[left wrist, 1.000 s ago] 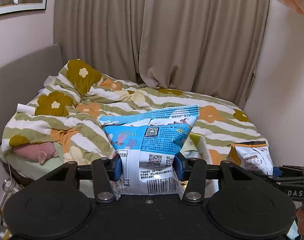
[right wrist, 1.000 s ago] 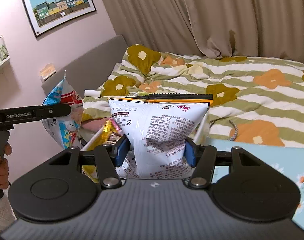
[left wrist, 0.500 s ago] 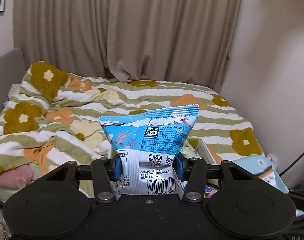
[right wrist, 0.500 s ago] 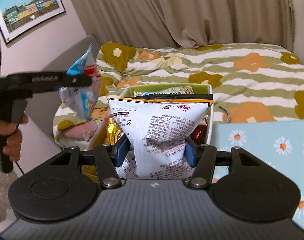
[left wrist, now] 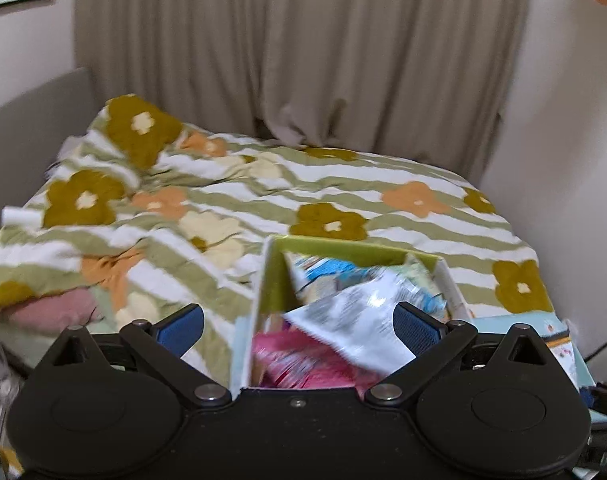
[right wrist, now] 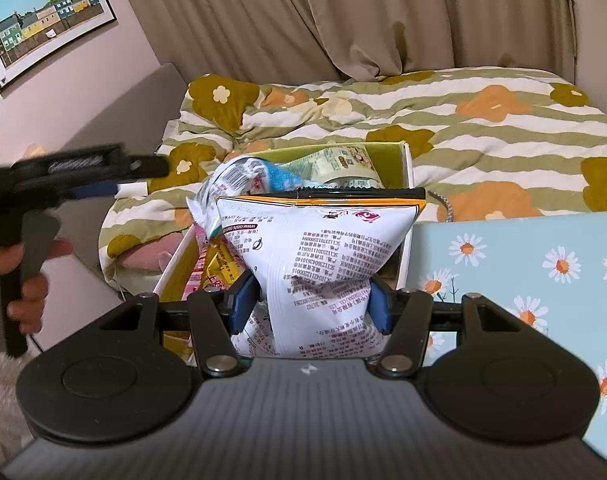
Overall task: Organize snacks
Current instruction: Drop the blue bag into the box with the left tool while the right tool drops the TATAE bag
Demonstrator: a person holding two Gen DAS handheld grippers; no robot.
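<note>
Since a moment ago my left tongs have just sprung wide and let go of the blue snack bag, which now tumbles, blurred, into the green-lined box atop other packets. My right tongs pinch the white snack bag firmly, held above that box's near end. Beside the box lies a daisy-print lid; behind it, the flowered bed.
</note>
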